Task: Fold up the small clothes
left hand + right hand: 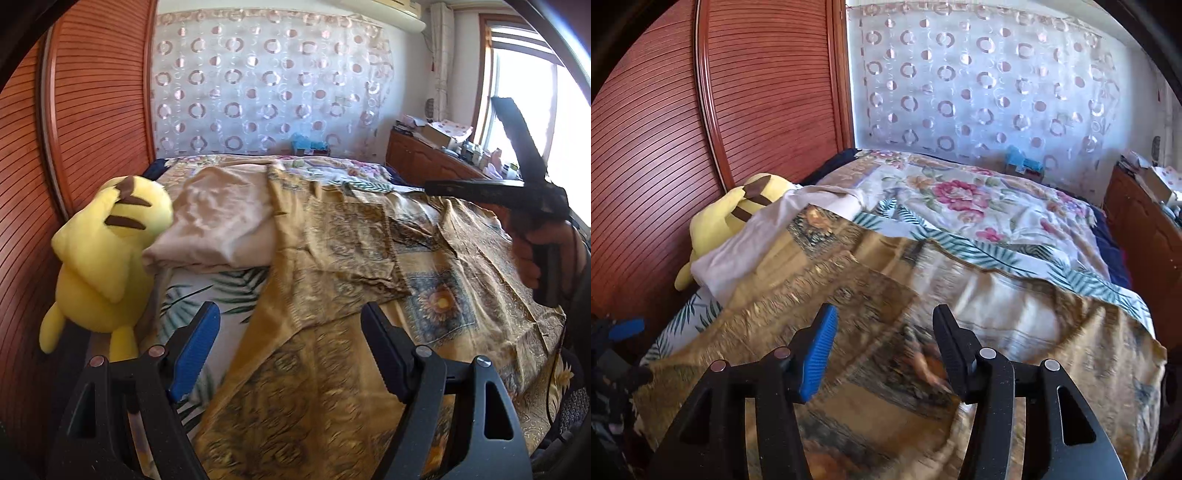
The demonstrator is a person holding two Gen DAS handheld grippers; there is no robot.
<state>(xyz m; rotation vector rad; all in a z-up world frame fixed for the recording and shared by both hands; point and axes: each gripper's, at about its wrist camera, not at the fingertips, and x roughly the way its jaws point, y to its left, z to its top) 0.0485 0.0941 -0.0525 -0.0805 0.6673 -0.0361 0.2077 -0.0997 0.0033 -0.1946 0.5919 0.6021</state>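
Left gripper (291,347) released, black jaws wide apart with a blue ribbed pad on one finger, nothing between them; it hangs above the near edge of the bed (229,288). Right gripper (884,347) also released, jaws apart, nothing pinched; in the left wrist view it shows at the right edge of the bed, gripped by the person's hand (543,254), black fingers splayed in the air. No earlier frame, so jaw motion not told.

Under both grippers: gold-brown patterned thin fabric garment (332,258), spread over the near half of the bed, one flap doubled back across its middle, wrinkled, partly blurred in the right wrist view. It touches neither gripper.

Beside it toward the bed's left edge: folded pale beige cloth (218,221), stacked flat, garment edge overlapping its right side. Yellow plush toy with brown-striped back (107,243) sits at the left edge, against the beige cloth and the reddish-brown slatted wooden wardrobe door (96,110).

Below all: white bedsheet with green leaf print (979,254), floral quilt (960,195) at the far end. White curtain with ring pattern (979,81) behind the bed.
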